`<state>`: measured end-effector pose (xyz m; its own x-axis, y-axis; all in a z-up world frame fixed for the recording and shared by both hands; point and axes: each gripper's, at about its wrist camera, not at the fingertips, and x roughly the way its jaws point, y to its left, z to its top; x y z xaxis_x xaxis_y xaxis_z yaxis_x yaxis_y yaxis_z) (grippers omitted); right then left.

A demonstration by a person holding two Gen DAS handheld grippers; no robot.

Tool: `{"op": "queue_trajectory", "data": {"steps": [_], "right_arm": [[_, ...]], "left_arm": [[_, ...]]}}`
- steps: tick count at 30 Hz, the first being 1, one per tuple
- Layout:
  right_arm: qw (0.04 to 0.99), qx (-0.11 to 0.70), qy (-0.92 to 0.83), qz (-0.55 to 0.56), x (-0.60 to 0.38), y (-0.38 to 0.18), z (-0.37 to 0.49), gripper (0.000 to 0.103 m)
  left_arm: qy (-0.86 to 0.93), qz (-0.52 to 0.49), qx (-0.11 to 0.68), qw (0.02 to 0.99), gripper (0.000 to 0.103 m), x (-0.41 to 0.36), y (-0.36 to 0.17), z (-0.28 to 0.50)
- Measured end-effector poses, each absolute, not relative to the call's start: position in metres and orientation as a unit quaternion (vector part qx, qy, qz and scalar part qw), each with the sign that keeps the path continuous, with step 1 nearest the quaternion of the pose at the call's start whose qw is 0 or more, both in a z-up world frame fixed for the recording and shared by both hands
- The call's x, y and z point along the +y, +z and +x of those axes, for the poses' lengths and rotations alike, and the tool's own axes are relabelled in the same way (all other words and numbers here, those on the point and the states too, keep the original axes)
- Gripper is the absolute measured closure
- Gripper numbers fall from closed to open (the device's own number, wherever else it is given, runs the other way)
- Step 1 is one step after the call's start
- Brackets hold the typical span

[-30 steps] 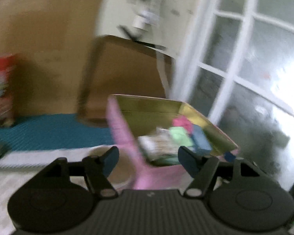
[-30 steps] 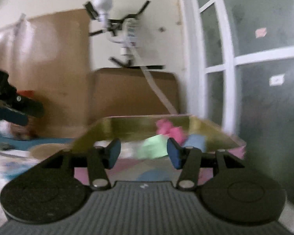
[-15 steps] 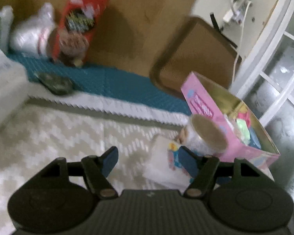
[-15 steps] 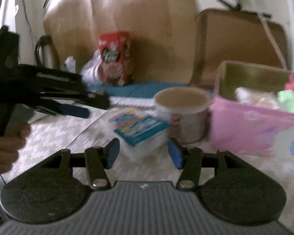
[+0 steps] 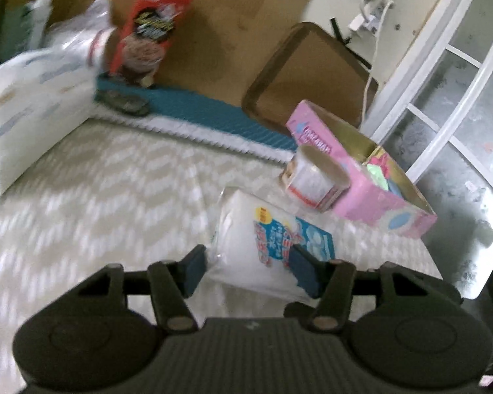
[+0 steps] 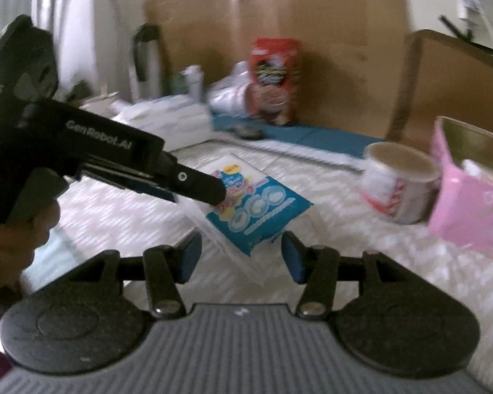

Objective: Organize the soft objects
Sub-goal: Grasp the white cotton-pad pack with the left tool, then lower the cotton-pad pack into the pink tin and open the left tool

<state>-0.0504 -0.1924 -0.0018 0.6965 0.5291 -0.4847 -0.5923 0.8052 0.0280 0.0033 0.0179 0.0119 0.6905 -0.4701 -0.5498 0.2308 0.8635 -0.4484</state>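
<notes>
- The white tissue pack (image 5: 263,246) with its blue label lies flat on the pale zigzag cloth (image 5: 115,190); everything else I place from it.
- The left gripper (image 5: 248,271) hangs over the pack's near end, fingers spread wide to either side; whether the pads touch the wrapper I cannot tell.
- The right gripper (image 6: 240,256) sits just short of the pack's near corner, jaws apart and holding nothing.
- Just beyond the pack stands a paper cup (image 5: 315,179); touching it behind, a pink box (image 5: 371,193) with soft coloured pieces inside, blurred and hard to tell apart.
- Far behind the pack, a red snack bag (image 5: 148,32) leans on cardboard; its print is smeared.
</notes>
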Motion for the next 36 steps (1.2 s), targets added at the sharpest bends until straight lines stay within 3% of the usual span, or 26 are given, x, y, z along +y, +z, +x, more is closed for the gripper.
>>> {"op": "queue_trajectory", "data": {"steps": [2, 3, 5, 7, 10, 15, 17, 19, 21, 30, 36], "right_arm": [[0.917, 0.242, 0.306, -0.085, -0.188, -0.006, -0.056, 0.045], [0.918, 0.241, 0.3, -0.094, -0.187, -0.008, -0.059, 0.043], [0.922, 0.238, 0.289, -0.102, -0.187, -0.01, -0.06, 0.031], [0.924, 0.235, 0.287, -0.095, -0.189, -0.01, -0.058, 0.027], [0.925, 0.235, 0.284, -0.094, -0.19, -0.01, -0.059, 0.027], [0.925, 0.235, 0.285, -0.093, -0.185, -0.013, -0.055, 0.027], [0.922, 0.239, 0.29, -0.09, -0.185, -0.015, -0.053, 0.033], [0.921, 0.248, 0.286, -0.09, -0.186, -0.018, -0.053, 0.047], [0.928, 0.238, 0.267, -0.104, -0.191, -0.017, -0.055, 0.054], [0.972, 0.162, 0.16, -0.063, -0.278, 0.012, -0.06, 0.054], [0.986, 0.128, 0.094, -0.046, -0.336, 0.032, -0.009, 0.054]], "left_arm": [[-0.186, -0.182, 0.35, 0.9, 0.032, 0.027, 0.005, -0.009], [-0.181, -0.185, 0.354, 0.899, 0.031, 0.03, 0.002, -0.012], [-0.167, -0.187, 0.357, 0.9, 0.028, 0.038, -0.001, -0.019], [-0.158, -0.191, 0.347, 0.905, 0.02, 0.048, 0.001, -0.023], [-0.146, -0.205, 0.327, 0.911, 0.019, 0.063, 0.009, -0.024], [-0.153, -0.188, 0.326, 0.914, 0.028, 0.058, 0.014, -0.014], [-0.164, -0.172, 0.335, 0.912, 0.049, 0.046, 0.01, -0.008], [-0.174, -0.166, 0.356, 0.903, 0.051, 0.034, 0.001, 0.0], [-0.203, -0.189, 0.372, 0.886, 0.052, 0.027, -0.006, 0.004], [-0.286, -0.094, 0.336, 0.892, 0.052, -0.068, 0.041, 0.02], [-0.321, -0.063, 0.295, 0.898, 0.051, -0.147, 0.077, 0.065]]}}
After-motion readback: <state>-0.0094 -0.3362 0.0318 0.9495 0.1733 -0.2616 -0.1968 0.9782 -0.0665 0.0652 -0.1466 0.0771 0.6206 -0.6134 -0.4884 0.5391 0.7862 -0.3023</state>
